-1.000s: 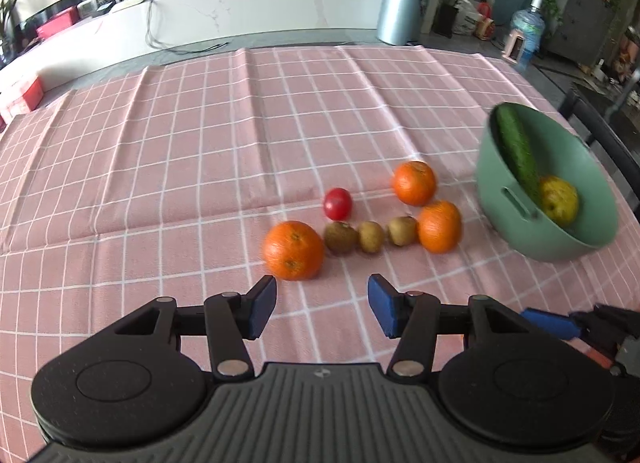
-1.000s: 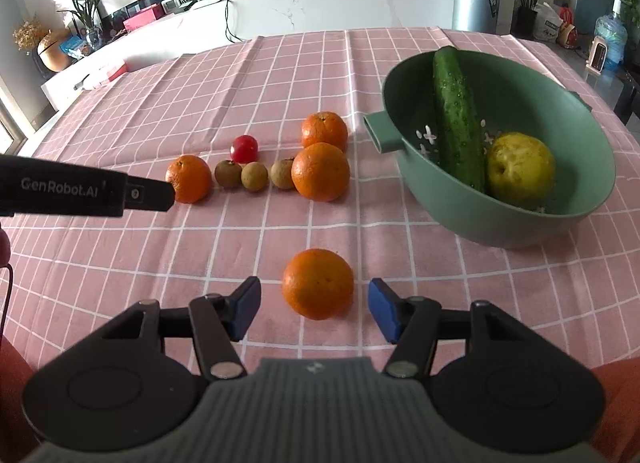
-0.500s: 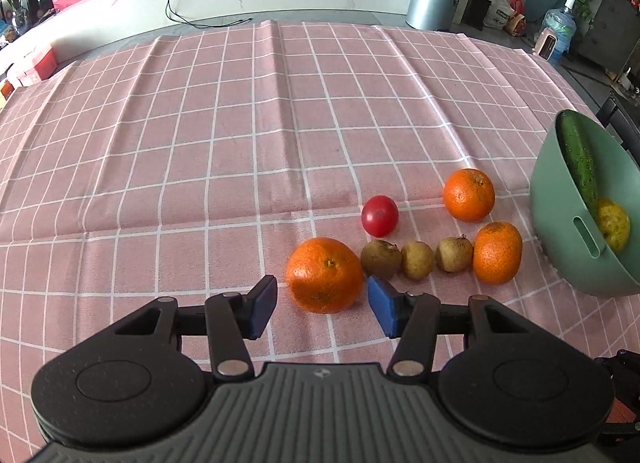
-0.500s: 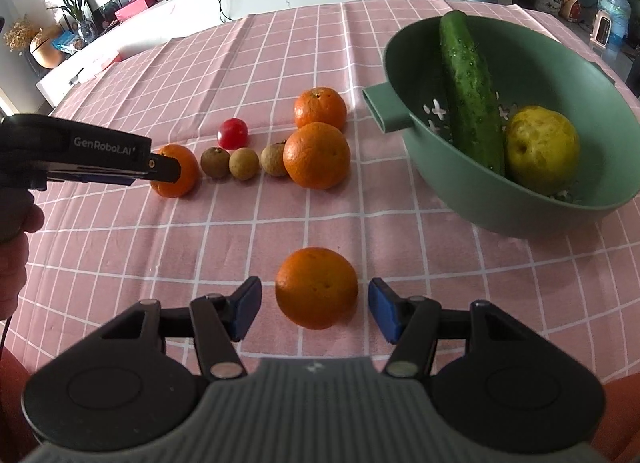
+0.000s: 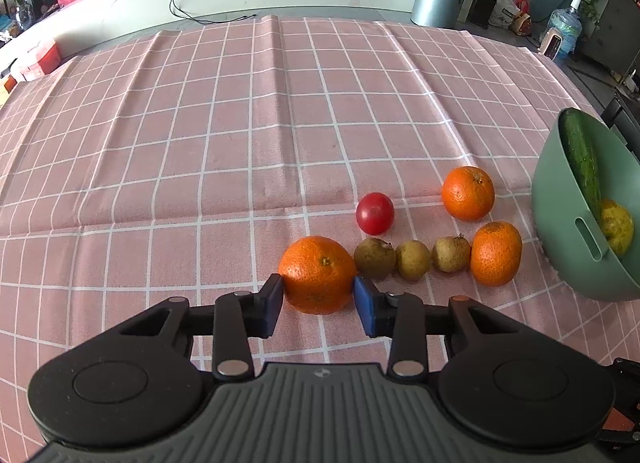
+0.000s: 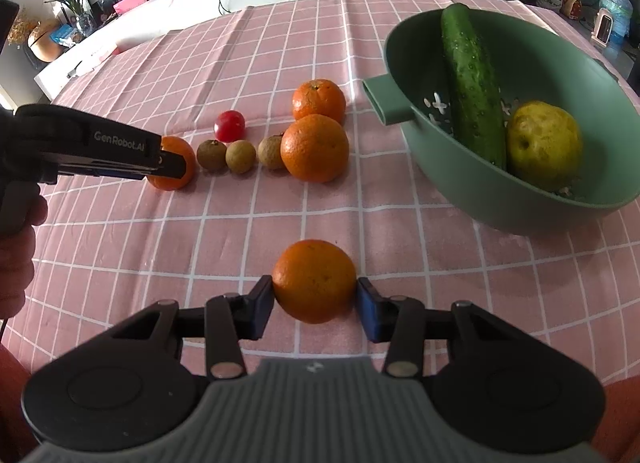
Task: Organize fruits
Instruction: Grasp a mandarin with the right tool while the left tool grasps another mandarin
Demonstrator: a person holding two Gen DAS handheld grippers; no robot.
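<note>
Both tongs have just been closing, each pinching its own orange; left tongs (image 5: 319, 305) on the row-end orange (image 5: 317, 273), right tongs (image 6: 315, 309) on the lone orange (image 6: 314, 280). Both fruits look low on the worktop (image 5: 200, 143), probably headed for the green bowl (image 6: 472, 191); gripped across the middle so they won't roll.

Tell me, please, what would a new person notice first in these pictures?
Probably the two oranges, each between a gripper's blue fingers that have just been closing: one at the left end of the fruit row, one alone on the pink cloth. Next, the green bowl at the right, holding a cucumber and a yellow fruit.
</note>
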